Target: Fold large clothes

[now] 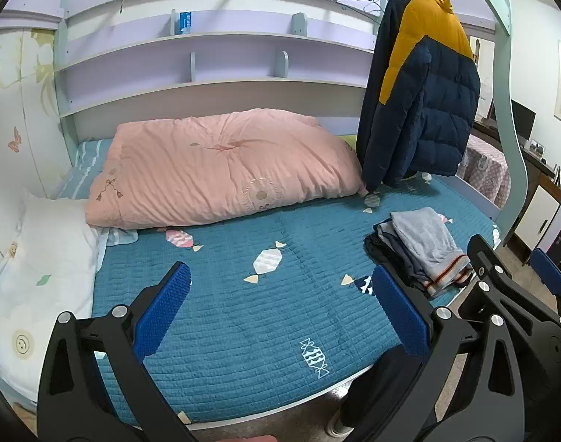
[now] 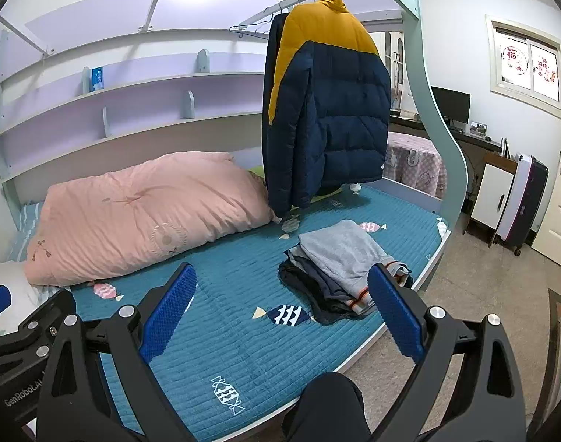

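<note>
A navy and mustard puffer jacket (image 1: 424, 103) (image 2: 328, 110) hangs from a rail above the far right of the bed. A pile of folded clothes (image 1: 424, 250) (image 2: 339, 261), grey on top, lies on the teal quilted bedspread (image 1: 243, 294) (image 2: 225, 331) near its right edge. My left gripper (image 1: 280, 298) is open and empty above the front of the bed. My right gripper (image 2: 284, 294) is open and empty, just before the folded pile. The right gripper also shows in the left wrist view (image 1: 516, 276).
A pink duvet (image 1: 221, 169) (image 2: 140, 213) lies folded at the back of the bed. A white pillow (image 1: 41, 276) sits at the left. Shelves (image 1: 207, 59) run behind. The bed frame post (image 2: 438, 140), a suitcase (image 2: 523, 199) and desk stand on the right.
</note>
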A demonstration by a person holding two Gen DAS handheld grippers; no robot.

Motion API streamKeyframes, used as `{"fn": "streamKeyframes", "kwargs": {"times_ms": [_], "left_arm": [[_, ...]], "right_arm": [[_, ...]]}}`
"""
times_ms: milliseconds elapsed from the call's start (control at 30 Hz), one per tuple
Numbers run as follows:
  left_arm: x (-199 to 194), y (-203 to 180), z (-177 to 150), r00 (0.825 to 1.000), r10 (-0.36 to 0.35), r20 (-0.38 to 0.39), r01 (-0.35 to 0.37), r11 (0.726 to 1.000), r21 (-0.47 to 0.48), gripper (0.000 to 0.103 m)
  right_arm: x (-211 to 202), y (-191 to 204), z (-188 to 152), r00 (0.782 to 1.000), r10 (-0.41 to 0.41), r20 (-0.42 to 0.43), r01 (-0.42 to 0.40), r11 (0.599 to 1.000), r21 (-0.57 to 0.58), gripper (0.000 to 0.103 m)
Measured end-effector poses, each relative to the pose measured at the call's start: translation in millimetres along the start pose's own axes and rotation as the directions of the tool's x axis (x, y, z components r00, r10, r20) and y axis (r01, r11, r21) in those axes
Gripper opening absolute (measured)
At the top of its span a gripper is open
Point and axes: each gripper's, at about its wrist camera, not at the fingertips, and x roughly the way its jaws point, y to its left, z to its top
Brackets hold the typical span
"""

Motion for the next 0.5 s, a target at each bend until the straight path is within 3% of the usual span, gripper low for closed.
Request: {"fn": "streamKeyframes", "kwargs": {"times_ms": [500], "left_arm": [[-4.8,4.4,-1.3,1.0,0.005,-0.004,-0.005,1.0,-0.008,0.099]], "right_arm": [[-2.4,1.6,-2.0,1.0,-0.003,-0.009,0.003,1.0,-0.008,0.091]]}}
